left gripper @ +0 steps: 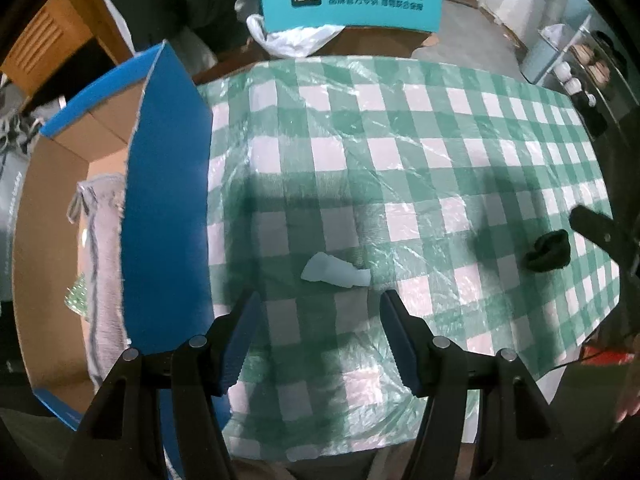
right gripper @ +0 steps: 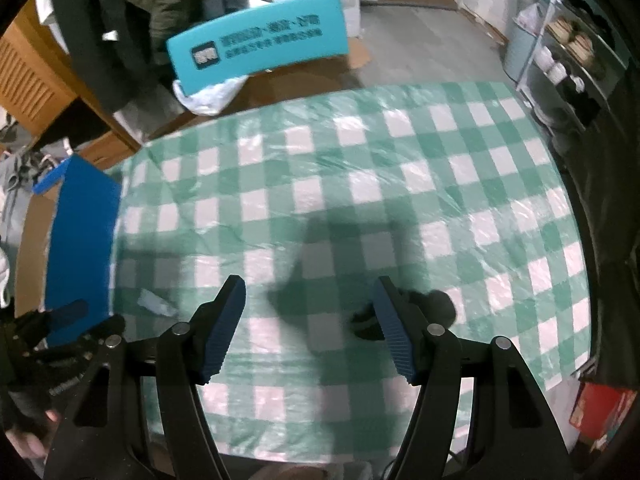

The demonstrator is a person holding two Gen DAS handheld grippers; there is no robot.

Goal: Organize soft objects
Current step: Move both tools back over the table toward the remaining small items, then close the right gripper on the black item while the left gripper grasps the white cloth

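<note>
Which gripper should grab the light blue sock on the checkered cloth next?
Left. The left gripper hangs open with the light blue sock just ahead between its fingers; the right gripper is over by the black sock.

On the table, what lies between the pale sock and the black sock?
Nothing: only bare checked cloth lies between the pale sock and the black sock, as the left wrist view shows.

Open checked tablecloth (left gripper: 400,128) ahead; blue box flap (left gripper: 168,200) blocking left.
</note>
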